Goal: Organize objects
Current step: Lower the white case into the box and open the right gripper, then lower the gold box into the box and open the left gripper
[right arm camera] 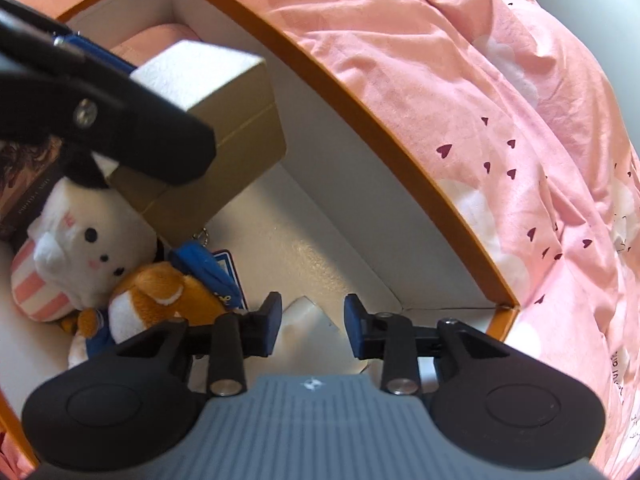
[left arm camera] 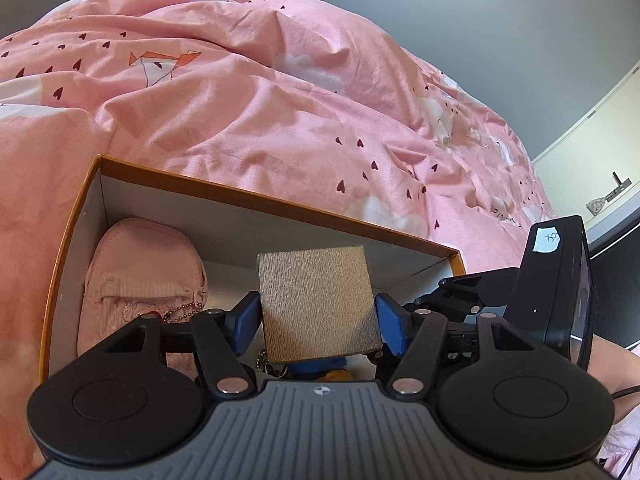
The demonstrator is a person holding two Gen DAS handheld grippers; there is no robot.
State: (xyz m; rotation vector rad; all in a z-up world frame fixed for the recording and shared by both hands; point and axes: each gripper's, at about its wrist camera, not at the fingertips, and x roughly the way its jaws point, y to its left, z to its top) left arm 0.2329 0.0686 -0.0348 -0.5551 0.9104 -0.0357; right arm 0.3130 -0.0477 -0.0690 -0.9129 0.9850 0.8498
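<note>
Pink duvet covers bed. Orange-rimmed box, white inside; plush toys at 9 o'clock. Gold cube box, clamped in left hand-held gripper above box: lower level into bare floor, then release. Right hand-held gripper: parted, empty; keep clear.

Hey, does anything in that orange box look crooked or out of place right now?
Only the gold box: it hangs tilted above the plush toys, gripped by the left gripper, not yet set down. The pink pouch lies flat at the orange box's far end. Nothing looks spilled or damaged.
</note>
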